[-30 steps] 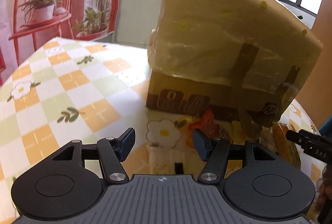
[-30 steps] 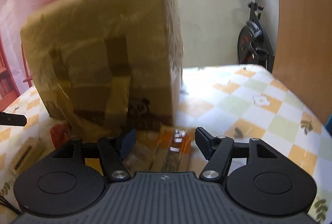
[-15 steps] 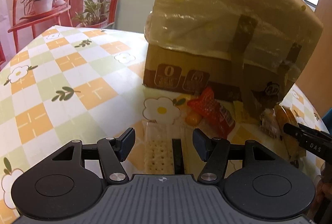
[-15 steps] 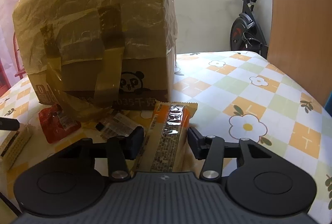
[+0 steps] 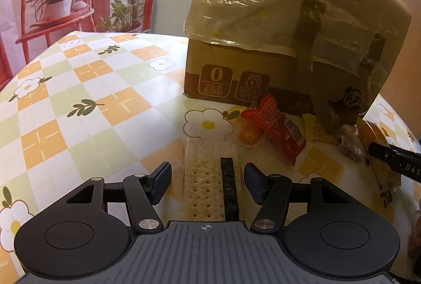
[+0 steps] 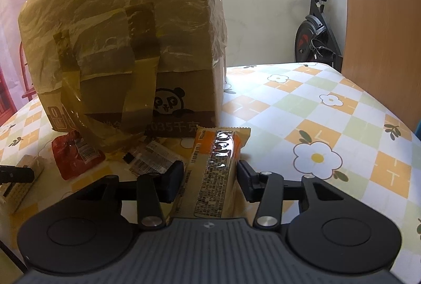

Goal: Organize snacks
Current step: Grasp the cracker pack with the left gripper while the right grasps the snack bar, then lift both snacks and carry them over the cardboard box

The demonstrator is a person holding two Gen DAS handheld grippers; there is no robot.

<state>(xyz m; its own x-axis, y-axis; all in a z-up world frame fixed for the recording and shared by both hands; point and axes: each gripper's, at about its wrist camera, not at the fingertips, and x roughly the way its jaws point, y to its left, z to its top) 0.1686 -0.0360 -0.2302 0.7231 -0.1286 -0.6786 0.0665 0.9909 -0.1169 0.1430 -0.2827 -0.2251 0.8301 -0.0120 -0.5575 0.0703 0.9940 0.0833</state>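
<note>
right gripper [image 6: 210, 176]: jaws just closed against orange foil-wrapped snack bar [image 6: 214, 173]. left gripper [image 5: 208, 182]: half open, astride clear-wrapped pale cracker pack [image 5: 201, 186], not touching; seen clearly in left view only.

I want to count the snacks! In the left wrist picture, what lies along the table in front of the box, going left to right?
Cracker pack → red packet → yellow packet → orange snack bar, gripped by the right hand-held gripper.
</note>
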